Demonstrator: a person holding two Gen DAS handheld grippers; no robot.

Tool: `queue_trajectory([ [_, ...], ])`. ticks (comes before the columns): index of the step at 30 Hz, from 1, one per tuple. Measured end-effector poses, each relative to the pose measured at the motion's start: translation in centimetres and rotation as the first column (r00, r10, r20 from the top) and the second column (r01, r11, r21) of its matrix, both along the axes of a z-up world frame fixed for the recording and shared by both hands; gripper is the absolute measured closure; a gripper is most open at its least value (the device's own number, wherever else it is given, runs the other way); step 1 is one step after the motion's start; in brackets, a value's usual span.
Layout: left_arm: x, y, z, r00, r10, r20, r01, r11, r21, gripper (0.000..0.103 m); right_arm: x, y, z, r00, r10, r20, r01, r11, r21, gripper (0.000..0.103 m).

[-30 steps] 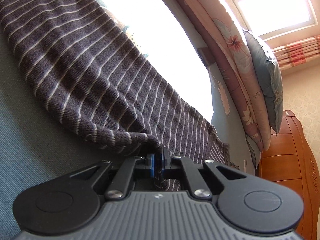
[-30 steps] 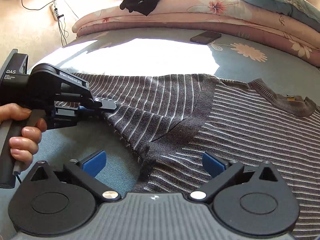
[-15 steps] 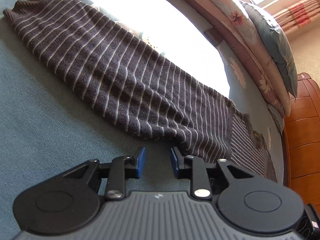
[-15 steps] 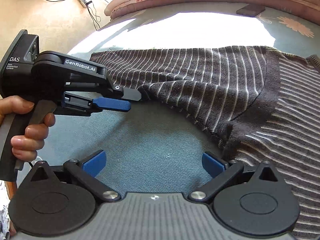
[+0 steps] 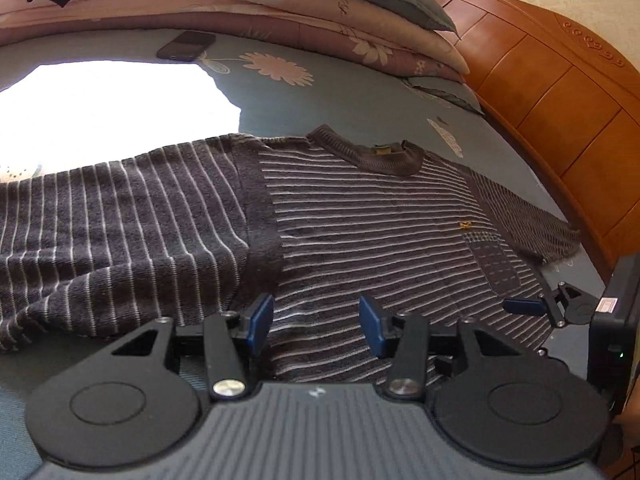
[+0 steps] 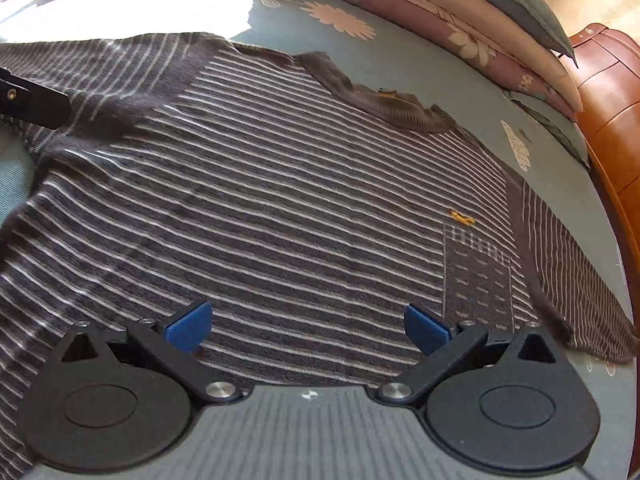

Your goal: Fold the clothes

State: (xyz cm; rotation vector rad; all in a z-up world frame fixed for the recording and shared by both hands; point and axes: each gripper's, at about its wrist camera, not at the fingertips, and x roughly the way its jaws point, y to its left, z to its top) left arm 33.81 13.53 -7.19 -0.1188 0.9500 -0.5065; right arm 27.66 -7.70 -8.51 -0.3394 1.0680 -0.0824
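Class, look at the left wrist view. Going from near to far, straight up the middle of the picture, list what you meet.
left gripper → striped sweater → sweater collar → blue bedsheet → stacked floral quilts

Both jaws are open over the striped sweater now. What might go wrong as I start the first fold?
1. The left sleeve lies bunched near the armpit; folding over it may trap a wrinkle.
2. The left gripper and right gripper hover over the sweater body; a mid-panel pinch may lift only one layer.
3. The phone lies on the bed beyond the collar; dragged fabric might nudge it.
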Motion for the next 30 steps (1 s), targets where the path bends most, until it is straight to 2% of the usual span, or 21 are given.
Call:
queue_trajectory([
  [2,0.2,-2.2,-0.6,0.999,-0.051,0.013,0.051,0.999,0.01,0.056,-0.3,-0.8,-0.8,1.0,-0.027,-0.003,0.027,1.0,0.009,0.0],
  [4,0.0,-1.7,-1.8,0.999,-0.022,-0.042,0.022,1.0,0.002,0.056,-0.4,-1.2,-1.0,0.999,-0.049,0.009,0.049,0.998,0.039,0.0],
  [6,-0.5,-0.7,-2.2,0.998,-0.01,-0.059,0.008,1.0,-0.023,0.056,-0.5,-2.0,-1.2,0.995,-0.097,0.008,0.096,0.991,0.097,0.0],
  [7,-1.0,-0.4,-2.2,0.998,-0.014,-0.056,0.012,0.999,-0.029,0.053,-0.5,-2.6,-1.3,0.991,-0.132,0.001,0.13,0.981,0.143,0.0],
  [10,-2.2,0.2,-1.7,0.998,-0.03,-0.059,0.029,0.999,-0.021,0.051,-0.5,-5.0,-1.8,0.97,-0.242,-0.04,0.242,0.921,0.304,0.0],
  [11,-2.5,0.3,-1.5,0.997,-0.035,-0.067,0.034,0.999,-0.007,0.048,-0.6,-4.9,-1.8,0.971,-0.236,-0.035,0.235,0.923,0.304,0.0],
  [14,-2.6,0.8,-0.8,0.996,-0.022,-0.085,0.025,0.999,0.035,0.048,-1.0,-4.5,-1.9,0.973,-0.229,-0.004,0.22,0.929,0.298,0.0],
  [18,-1.0,2.1,1.6,1.0,0.0,0.0,0.0,0.998,0.066,0.048,-1.8,-4.2,-2.0,0.964,-0.263,0.045,0.236,0.919,0.315,0.0],
  [20,0.8,3.0,2.7,0.999,0.003,0.042,-0.007,0.995,0.099,0.051,-2.0,-4.2,-2.1,0.96,-0.275,0.056,0.244,0.915,0.32,0.0],
  [23,4.6,4.8,4.4,0.996,-0.002,0.094,-0.015,0.984,0.179,0.07,-2.1,-4.4,-2.2,0.958,-0.274,0.081,0.235,0.918,0.321,0.0],
  [25,6.8,5.8,5.3,0.992,-0.048,0.119,0.018,0.97,0.241,0.071,-2.3,-4.4,-2.2,0.959,-0.267,0.094,0.224,0.92,0.32,0.0],
  [27,9.4,6.8,5.8,0.984,-0.156,0.088,0.121,0.94,0.32,0.071,-2.4,-4.5,-2.2,0.962,-0.251,0.104,0.207,0.925,0.319,0.0],
  [28,10.5,7.2,5.7,0.976,-0.21,0.058,0.175,0.916,0.361,0.07,-2.4,-4.6,-2.3,0.964,-0.246,0.106,0.201,0.926,0.319,0.0],
  [30,12.3,7.4,5.2,0.949,-0.313,0.025,0.266,0.844,0.466,0.07,-2.4,-4.6,-2.3,0.965,-0.238,0.109,0.193,0.929,0.317,0.0],
])
